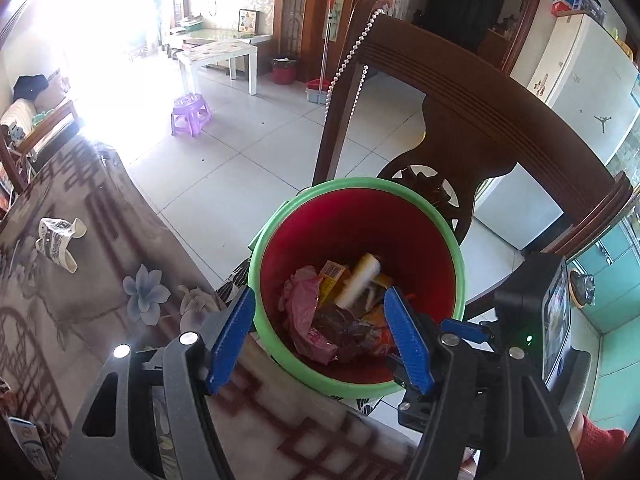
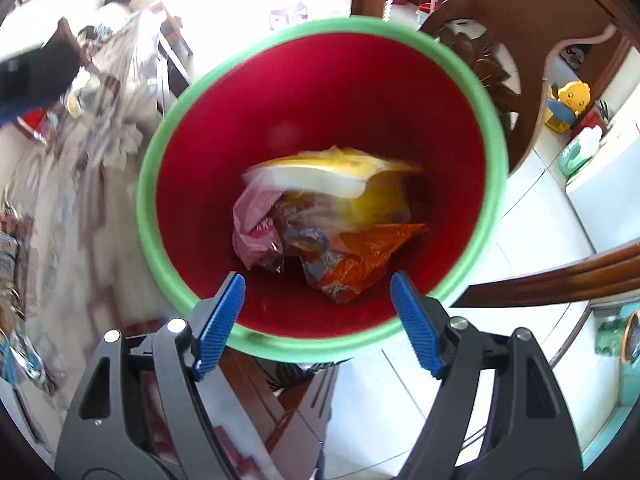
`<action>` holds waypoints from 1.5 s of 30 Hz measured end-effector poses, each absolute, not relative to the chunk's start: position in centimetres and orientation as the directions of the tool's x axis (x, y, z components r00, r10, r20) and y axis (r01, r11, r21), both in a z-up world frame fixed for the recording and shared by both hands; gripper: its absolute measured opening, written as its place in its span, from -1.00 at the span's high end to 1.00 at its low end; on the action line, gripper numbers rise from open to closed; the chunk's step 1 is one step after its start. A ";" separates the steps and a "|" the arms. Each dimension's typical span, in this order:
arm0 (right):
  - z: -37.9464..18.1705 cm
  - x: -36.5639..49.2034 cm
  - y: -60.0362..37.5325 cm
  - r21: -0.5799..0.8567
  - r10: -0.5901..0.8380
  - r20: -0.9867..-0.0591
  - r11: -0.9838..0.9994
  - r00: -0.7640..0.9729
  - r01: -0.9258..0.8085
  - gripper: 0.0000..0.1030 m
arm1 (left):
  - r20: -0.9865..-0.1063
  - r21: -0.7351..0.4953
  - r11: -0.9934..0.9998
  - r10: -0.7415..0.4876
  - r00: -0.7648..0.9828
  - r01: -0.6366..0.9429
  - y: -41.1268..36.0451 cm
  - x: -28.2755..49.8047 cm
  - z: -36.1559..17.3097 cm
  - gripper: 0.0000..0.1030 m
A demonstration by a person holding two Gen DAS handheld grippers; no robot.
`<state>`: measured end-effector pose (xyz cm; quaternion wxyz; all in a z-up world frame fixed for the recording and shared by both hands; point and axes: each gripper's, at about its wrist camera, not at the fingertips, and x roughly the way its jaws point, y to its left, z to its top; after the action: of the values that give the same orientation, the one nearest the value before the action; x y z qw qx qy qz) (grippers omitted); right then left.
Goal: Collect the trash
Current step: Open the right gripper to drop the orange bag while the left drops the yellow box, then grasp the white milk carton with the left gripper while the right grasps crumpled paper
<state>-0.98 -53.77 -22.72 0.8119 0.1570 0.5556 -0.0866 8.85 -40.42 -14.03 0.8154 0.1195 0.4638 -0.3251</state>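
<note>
The bin (image 1: 357, 236), red inside with a green rim, sits low and centre in the left wrist view, just off the edge of the desk (image 1: 100, 280), in front of a dark wooden chair (image 1: 472, 108). The left gripper (image 1: 320, 332) hangs over the bin's near rim with its jaws well apart and nothing between the blue pads. One pad lies over the desk edge at lower left, the other over the bin's inside at lower right. On the bin floor lie a crumpled pink bag (image 1: 300, 304), a yellow carton (image 1: 334, 276), a white tube-shaped piece (image 1: 360, 278) and dark wrappers. A crushed paper cup (image 1: 60, 240) lies on the patterned desk cloth at the left of that frame. A purple stool (image 1: 191, 114) stands on the tiled floor at upper left.

In the right wrist view the bin (image 2: 148, 200) fills the middle of the frame. The right gripper (image 2: 318, 296) is above its near rim, jaws wide and empty. A yellow and white packet (image 2: 332, 180), blurred, is inside the bin above the heap; whether it touches the heap cannot be told. Below it lie the pink bag (image 2: 256, 224) and an orange wrapper (image 2: 368, 260). The other gripper's body shows as a dark blur at the upper left edge.
</note>
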 end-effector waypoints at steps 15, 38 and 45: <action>-18.6 -1.4 -52.3 0.144 -0.013 -0.893 0.939 0.450 0.313 -0.51 | -0.828 -0.140 0.908 -0.326 0.456 0.394 -26.8 6.6 -12.3 -0.24; -14.8 0.5 -35.1 0.159 0.088 -0.869 0.981 0.487 0.108 -0.59 | -0.870 0.029 1.000 0.021 0.492 0.010 0.9 8.8 -16.4 -0.25; -14.4 1.7 -29.6 0.158 0.105 -0.871 0.985 0.480 0.070 -0.59 | -0.904 -0.009 0.997 -0.041 0.425 0.077 2.8 12.5 -19.8 -0.25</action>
<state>1.67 -29.62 -14.37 0.8561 0.0860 0.5096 0.0102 12.54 2.79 -19.77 0.8439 0.0168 0.5350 -0.0350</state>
